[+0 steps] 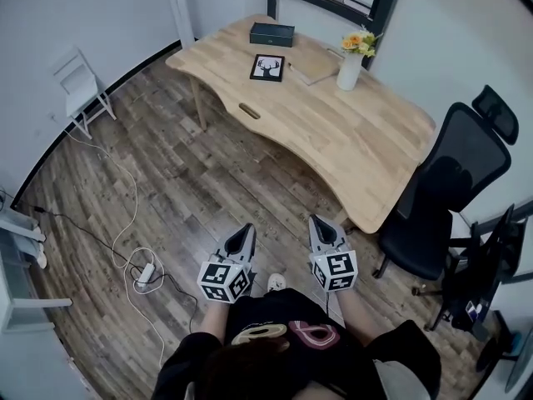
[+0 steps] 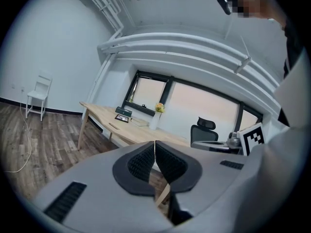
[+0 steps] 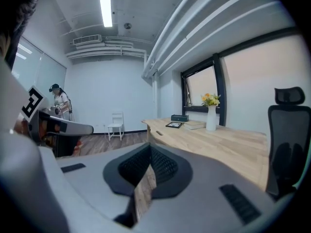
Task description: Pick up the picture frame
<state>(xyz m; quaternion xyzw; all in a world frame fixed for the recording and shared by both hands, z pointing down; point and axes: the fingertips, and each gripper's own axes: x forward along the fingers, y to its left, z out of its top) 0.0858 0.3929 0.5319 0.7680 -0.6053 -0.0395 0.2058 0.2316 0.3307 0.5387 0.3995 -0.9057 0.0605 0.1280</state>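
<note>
Bottom middle of the head view, the left gripper and right gripper sat side by side over the wood floor, both aimed toward the table. Each had its jaws closed, pads together with nothing between them. At lower left a white cable looped across the floor to a power strip. Further up, the wooden table had a black office chair at its right side. The picture frame lay flat on the table's far end, top middle, well apart from both grippers. It sat just below a dark box, with a book and a white vase of flowers to its right. A white chair stood at upper left.
</note>
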